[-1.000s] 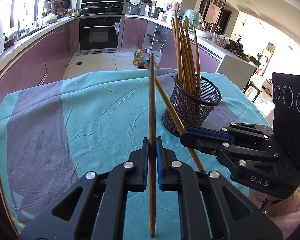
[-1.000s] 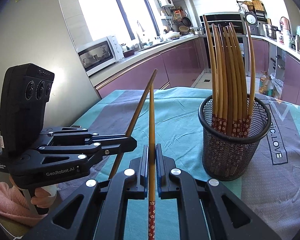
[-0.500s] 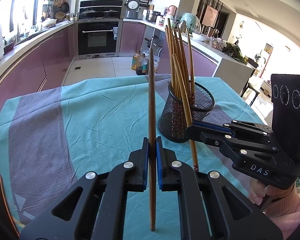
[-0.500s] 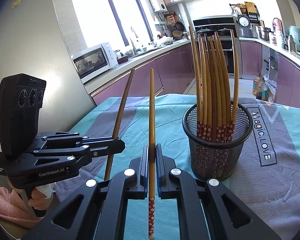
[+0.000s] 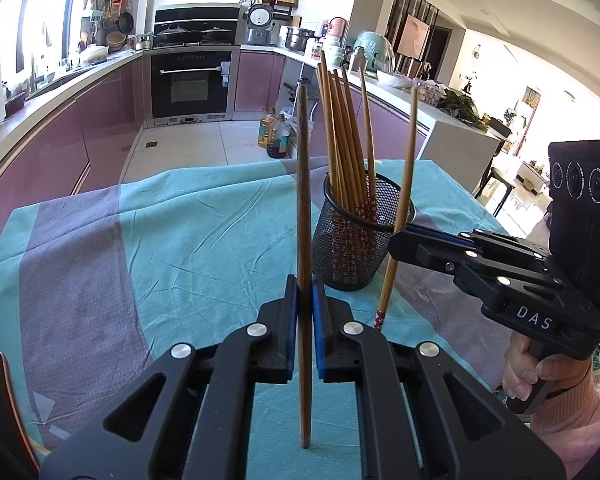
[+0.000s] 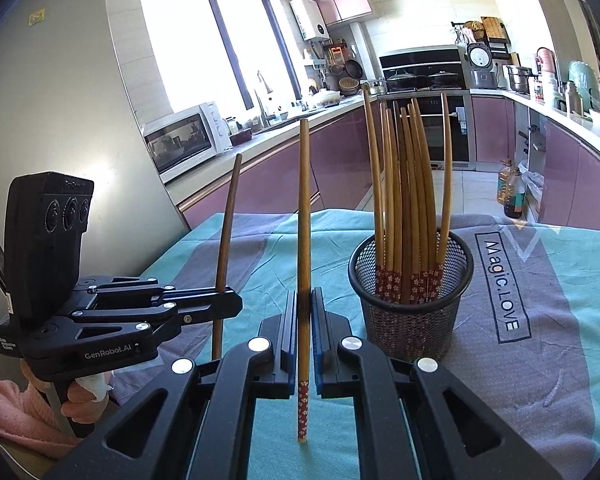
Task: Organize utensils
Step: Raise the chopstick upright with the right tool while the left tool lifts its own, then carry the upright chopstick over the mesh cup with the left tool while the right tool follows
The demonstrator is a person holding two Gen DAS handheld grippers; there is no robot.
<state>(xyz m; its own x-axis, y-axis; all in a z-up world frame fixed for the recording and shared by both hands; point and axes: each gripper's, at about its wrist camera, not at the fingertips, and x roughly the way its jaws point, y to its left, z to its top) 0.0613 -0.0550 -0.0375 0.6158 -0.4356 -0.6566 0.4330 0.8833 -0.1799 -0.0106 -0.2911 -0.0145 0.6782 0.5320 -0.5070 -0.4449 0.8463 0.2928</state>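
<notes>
Both grippers w/ one chopstick each rn. Left gripper [image 5: 304, 292] has its blue-padded jaws clamped on a plain dark brown wooden chopstick [image 5: 303, 216], standing nearly upright. Right gripper [image 6: 304, 308] is pinched on a lighter bamboo chopstick with a red floral end [image 6: 304, 240], also upright, floral end down. The round black wire-mesh holder [image 6: 410, 312] w/ approx ten more bamboo chopsticks [image 6: 404, 184] sits on the teal and grey tablecloth [image 6: 560, 320], just beside the right gripper's stick. Hands in pink sleeves [image 5: 572, 412] grip the handles.
</notes>
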